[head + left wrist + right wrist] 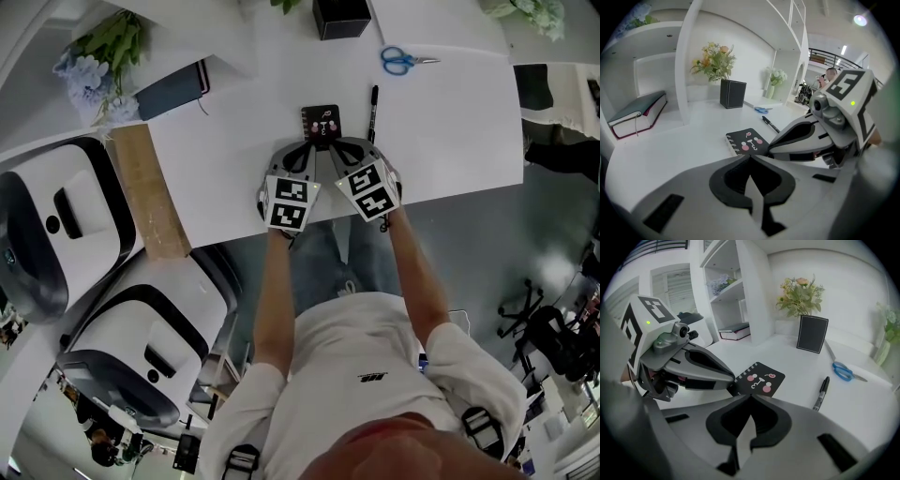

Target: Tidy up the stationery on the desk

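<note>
Head view: the left gripper (302, 155) and the right gripper (343, 148) are side by side at the near edge of the white tabletop (450, 131). Their tips are just short of a small black spiral notebook (322, 122), with a black marker pen (372, 111) to its right.

Left gripper view: jaws pressed together, empty.

Right gripper view: jaws also pressed together, pinching nothing.

Bright, soft and even, with barely a shadow on the white desk (450, 122). Lit from overhead, with a glaring ceiling lamp (859, 19) in the left gripper view. Bent and blacked out at the corners in both gripper views; blurred up close, sharp farther off.
</note>
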The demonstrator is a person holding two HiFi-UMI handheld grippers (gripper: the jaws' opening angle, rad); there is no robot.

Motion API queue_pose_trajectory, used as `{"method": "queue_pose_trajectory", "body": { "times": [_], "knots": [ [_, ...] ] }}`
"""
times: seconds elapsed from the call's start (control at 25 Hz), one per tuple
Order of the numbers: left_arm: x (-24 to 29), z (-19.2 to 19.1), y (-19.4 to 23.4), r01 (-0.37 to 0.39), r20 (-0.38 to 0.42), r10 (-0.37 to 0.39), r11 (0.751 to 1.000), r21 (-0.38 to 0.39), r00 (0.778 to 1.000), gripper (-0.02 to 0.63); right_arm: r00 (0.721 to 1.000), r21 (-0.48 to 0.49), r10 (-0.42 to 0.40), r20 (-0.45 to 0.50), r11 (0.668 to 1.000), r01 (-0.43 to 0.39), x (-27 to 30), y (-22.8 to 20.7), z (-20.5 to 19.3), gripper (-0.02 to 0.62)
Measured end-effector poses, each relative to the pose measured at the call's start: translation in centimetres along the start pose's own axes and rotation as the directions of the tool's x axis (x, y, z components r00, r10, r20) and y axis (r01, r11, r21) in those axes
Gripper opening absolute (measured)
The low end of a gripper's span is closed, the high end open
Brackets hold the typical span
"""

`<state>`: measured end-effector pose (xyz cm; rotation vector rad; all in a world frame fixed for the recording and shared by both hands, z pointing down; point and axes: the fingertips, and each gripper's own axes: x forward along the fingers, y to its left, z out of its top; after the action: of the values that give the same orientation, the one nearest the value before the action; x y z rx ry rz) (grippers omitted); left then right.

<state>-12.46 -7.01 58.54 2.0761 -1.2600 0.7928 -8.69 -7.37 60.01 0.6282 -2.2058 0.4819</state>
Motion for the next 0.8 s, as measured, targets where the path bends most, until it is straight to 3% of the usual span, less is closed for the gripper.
{"method": "queue_pose_trajectory", "body": {
  "times": [0.56, 0.8],
  "knots": [
    [-1.7, -2.5, -2.6, 0.028, -0.023, -0.028, 1.000, -0.004, 0.999, 0.000, 1.000, 0.014, 0.016, -0.016, 1.000, -0.016, -1.5, 1.8, -2.4, -0.006],
    [-2.4, -0.7, -2.5, 0.024, 0.042, -0.023, 1.000, -0.013, 0.999, 0.000, 0.999, 0.018, -0.002, 0.039, 1.000, 0.001, -2.8, 1.2, -0.9, -0.006]
  ]
}}
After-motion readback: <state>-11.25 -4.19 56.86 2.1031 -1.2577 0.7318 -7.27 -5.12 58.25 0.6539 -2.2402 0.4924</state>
